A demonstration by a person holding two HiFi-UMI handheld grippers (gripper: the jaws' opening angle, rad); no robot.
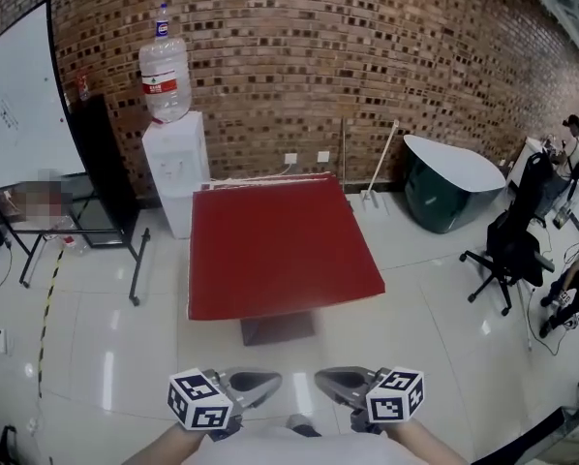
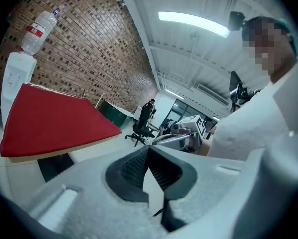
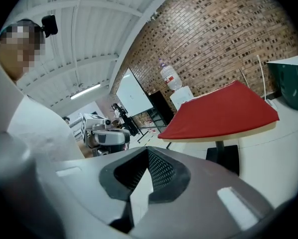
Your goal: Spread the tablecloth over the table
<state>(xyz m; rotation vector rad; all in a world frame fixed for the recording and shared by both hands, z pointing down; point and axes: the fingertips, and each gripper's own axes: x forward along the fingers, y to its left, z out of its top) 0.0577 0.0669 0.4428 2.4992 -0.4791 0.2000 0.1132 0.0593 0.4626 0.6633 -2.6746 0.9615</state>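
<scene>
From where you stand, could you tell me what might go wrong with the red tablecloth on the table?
1. The red tablecloth lies flat with hardly any overhang. The pale table edge shows beneath it, so a nudge might shift it.
2. The left gripper and right gripper are shut and empty, off the table, so any fix needs a long reach.
3. The white water dispenser by the far corner could be bumped.

The tablecloth [image 1: 280, 245] is red, the brick wall [image 1: 386, 66] mottled brown, the water dispenser [image 1: 173, 168] white. Black-and-white squares pattern cubes on the left gripper [image 1: 270, 383] and right gripper [image 1: 323, 378].
</scene>
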